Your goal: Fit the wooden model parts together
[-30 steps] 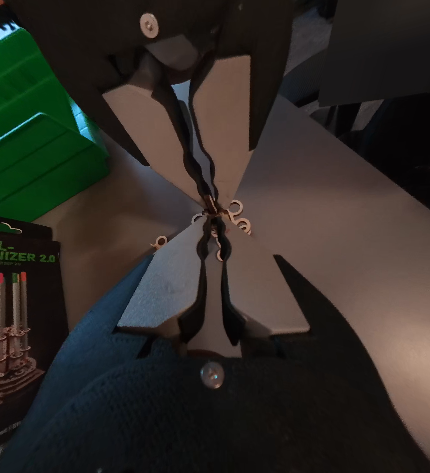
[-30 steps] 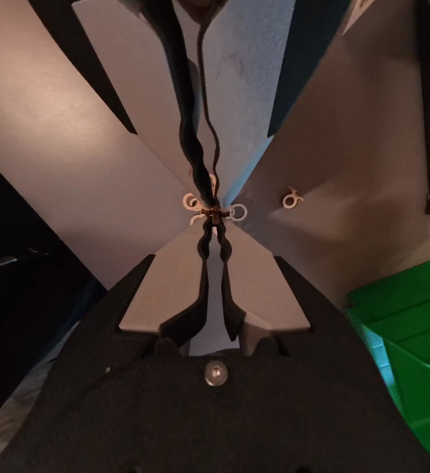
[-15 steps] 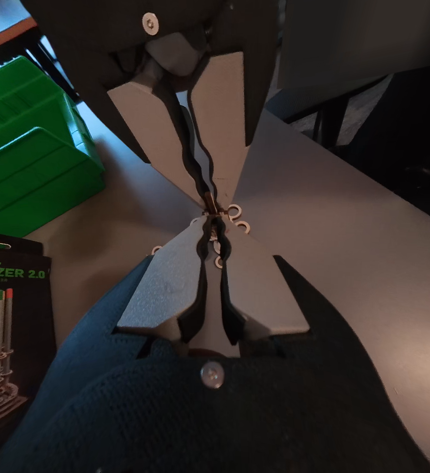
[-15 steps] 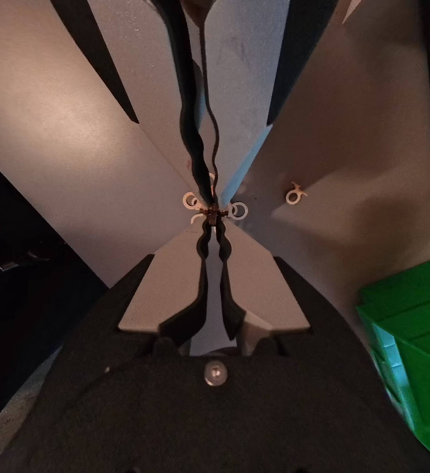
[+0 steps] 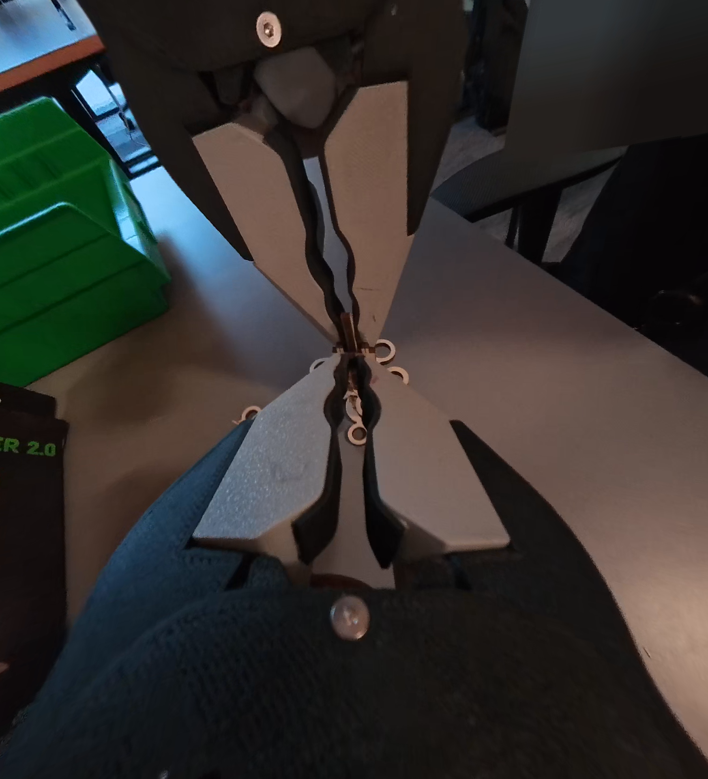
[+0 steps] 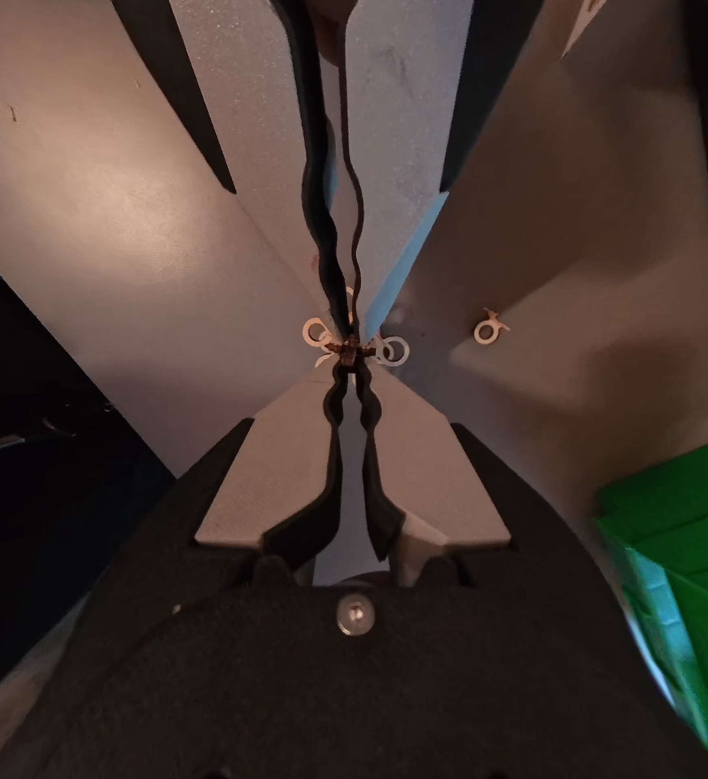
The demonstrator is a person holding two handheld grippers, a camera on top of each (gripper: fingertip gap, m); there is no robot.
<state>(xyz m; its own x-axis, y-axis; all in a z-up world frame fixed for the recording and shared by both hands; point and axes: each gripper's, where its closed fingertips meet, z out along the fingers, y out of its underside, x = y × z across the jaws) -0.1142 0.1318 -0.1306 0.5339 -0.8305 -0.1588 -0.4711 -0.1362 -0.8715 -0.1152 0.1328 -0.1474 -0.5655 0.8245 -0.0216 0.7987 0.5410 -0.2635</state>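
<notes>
My left hand-held gripper (image 5: 350, 366) & right hand-held gripper (image 6: 350, 366) meet tip to tip, both pinched tight on the little brown wooden part (image 6: 349, 350), just above the tabletop (image 5: 533, 379). Pale wooden rings (image 6: 486, 331) lie under it; green bin (image 5: 40, 236) at 10 o'clock.

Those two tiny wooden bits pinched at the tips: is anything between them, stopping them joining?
Nothing visible. The left gripper and right gripper meet tip to tip, wooden pieces already touching. Loose rings lie on the table below.

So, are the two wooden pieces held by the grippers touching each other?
Touching. In the right wrist view the right gripper and the left gripper press their wooden pieces together into a cross, no gap.
</notes>
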